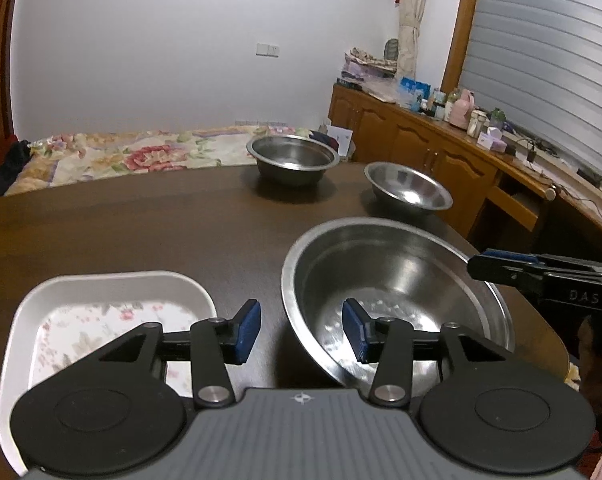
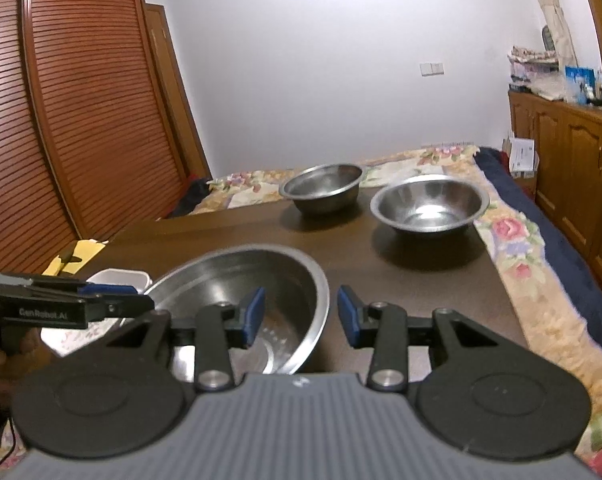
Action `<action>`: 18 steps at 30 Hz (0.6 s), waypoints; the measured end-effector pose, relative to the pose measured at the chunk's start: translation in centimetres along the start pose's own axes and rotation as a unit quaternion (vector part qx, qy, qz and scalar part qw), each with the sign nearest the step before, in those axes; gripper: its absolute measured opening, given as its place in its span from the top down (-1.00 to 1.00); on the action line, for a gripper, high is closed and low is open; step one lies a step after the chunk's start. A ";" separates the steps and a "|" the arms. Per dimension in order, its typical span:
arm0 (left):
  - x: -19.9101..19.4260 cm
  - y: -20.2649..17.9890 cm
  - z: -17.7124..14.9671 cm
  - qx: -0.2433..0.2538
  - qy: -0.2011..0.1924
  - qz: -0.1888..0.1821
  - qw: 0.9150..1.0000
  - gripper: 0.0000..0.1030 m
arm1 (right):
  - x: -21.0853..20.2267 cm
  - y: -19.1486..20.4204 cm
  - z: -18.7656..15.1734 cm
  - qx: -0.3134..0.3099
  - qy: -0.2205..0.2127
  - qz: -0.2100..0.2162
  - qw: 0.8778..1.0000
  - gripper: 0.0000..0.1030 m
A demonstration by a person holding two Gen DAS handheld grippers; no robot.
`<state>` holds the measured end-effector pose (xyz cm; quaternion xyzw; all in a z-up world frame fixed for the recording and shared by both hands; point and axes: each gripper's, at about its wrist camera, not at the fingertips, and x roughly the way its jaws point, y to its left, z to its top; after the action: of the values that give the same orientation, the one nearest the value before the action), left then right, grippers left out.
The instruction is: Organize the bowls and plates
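Left wrist: large bowl straddled by tool.

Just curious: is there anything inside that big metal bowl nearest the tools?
The big bowl looks empty: only shiny metal with pale specks on its bottom, perhaps droplets or glare. The left tool hides part of its near side.

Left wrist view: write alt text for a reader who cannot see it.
The open left gripper straddles the near rim of a large steel bowl on a dark wooden table, with a white floral tray to its left. Two smaller steel bowls stand farther back, and the right gripper reaches the large bowl's right rim.
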<state>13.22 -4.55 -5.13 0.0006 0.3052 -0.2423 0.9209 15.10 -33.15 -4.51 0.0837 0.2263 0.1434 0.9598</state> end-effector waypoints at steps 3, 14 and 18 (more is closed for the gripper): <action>-0.3 0.2 0.9 0.003 -0.010 0.003 1.000 0.05 | -0.1 0.0 0.8 -0.008 -0.007 -0.002 1.000 0.17; 0.3 1.2 4.1 0.028 -0.032 0.017 0.999 0.03 | 1.0 -0.2 4.5 -0.049 -0.020 0.001 0.999 0.11; 1.1 1.4 5.5 0.038 -0.036 0.021 0.998 0.03 | 1.9 -0.8 5.4 -0.056 -0.016 0.001 0.998 0.10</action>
<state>17.73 -4.63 -1.49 0.0330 0.2625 -0.2345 0.9354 19.41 -33.78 -0.69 0.0322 0.2023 0.1554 0.9664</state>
